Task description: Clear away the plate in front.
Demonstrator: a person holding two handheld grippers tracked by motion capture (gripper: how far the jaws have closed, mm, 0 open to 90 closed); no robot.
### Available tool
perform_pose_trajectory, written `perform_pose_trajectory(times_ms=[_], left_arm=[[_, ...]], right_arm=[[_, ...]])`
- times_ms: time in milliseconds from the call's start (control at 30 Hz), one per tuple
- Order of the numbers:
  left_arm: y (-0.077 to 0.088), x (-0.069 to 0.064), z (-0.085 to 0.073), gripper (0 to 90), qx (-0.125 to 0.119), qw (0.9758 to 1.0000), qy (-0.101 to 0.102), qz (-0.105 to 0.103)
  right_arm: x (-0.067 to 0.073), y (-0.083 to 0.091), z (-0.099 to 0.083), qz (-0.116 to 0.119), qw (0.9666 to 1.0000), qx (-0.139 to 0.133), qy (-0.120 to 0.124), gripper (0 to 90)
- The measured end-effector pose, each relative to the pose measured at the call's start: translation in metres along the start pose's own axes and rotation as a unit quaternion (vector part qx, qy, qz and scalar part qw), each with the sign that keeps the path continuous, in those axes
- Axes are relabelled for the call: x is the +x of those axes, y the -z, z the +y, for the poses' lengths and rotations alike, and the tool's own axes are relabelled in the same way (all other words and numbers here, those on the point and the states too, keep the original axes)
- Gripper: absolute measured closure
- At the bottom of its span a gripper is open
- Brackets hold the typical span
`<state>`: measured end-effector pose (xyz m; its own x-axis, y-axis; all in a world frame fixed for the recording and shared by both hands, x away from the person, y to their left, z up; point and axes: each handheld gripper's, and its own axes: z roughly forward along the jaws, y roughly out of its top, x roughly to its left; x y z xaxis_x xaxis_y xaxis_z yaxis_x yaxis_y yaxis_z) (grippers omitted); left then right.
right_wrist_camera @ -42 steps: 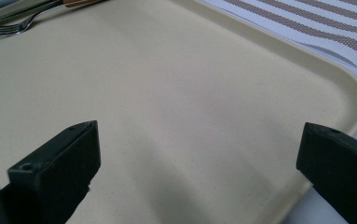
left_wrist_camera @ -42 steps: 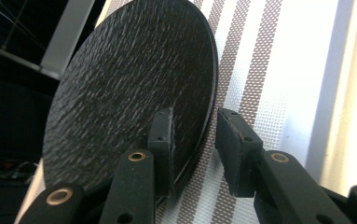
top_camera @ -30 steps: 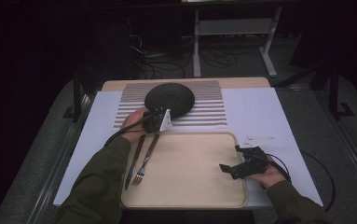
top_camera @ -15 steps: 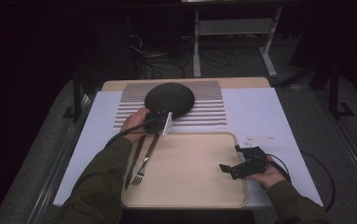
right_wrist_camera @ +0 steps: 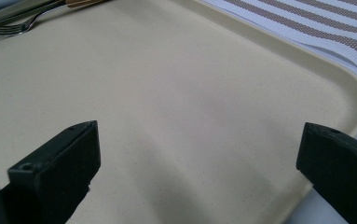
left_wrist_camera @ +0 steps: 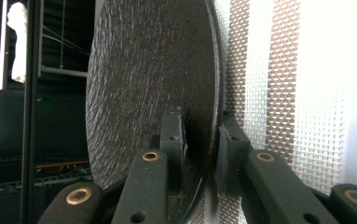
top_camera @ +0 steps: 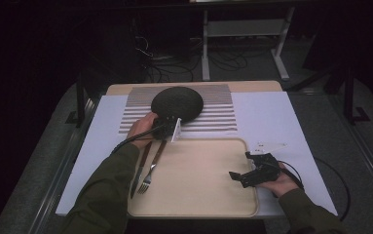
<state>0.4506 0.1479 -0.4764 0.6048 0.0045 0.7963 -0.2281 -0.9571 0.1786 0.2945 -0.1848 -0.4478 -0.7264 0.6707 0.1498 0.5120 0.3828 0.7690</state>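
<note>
A dark room with cables and a desk frame lies behind the white counter point(top_camera: 271, 117), which carries a striped placemat point(top_camera: 218, 114) at upper centre and a beige tray point(top_camera: 198, 180) below it. At the tray's left edge lie a knife point(top_camera: 139, 170) and a fork point(top_camera: 151, 168), side by side. Just above them, left of centre, the left gripper point(top_camera: 167, 123) has its fingers point(left_wrist_camera: 174, 140) closing on the near rim of the dark round plate point(top_camera: 177, 103), which rests on the placemat; in the left gripper view one finger sits on each face of the rim, pressing or nearly so. To do this well, the grip probably wants to seat deeper over the rim before any lift, since an edge hold on a wide plate may let it tip or slip; raising it level and slowly toward the tray seems wise. At lower right, the right gripper point(top_camera: 250, 173) rests over the tray's right side, its fingers point(right_wrist_camera: 59, 158) wide apart with nothing between them, ready to steady the plate.
</note>
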Motion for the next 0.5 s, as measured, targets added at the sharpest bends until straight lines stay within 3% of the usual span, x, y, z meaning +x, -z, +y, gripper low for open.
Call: perform_pose_trajectory(times_ms=[233,500], left_arm=[[-0.003,-0.007,0.003,79.0,0.010,0.9993,-0.023,0.026],[-0.003,-0.011,0.005,81.5,0.020,0.9979,-0.046,0.042]], right_arm=[[0.000,0.000,0.000,0.000,1.0000,0.000,0.000,0.0],[0.000,0.001,0.000,0.001,1.0000,-0.001,0.000,0.0]])
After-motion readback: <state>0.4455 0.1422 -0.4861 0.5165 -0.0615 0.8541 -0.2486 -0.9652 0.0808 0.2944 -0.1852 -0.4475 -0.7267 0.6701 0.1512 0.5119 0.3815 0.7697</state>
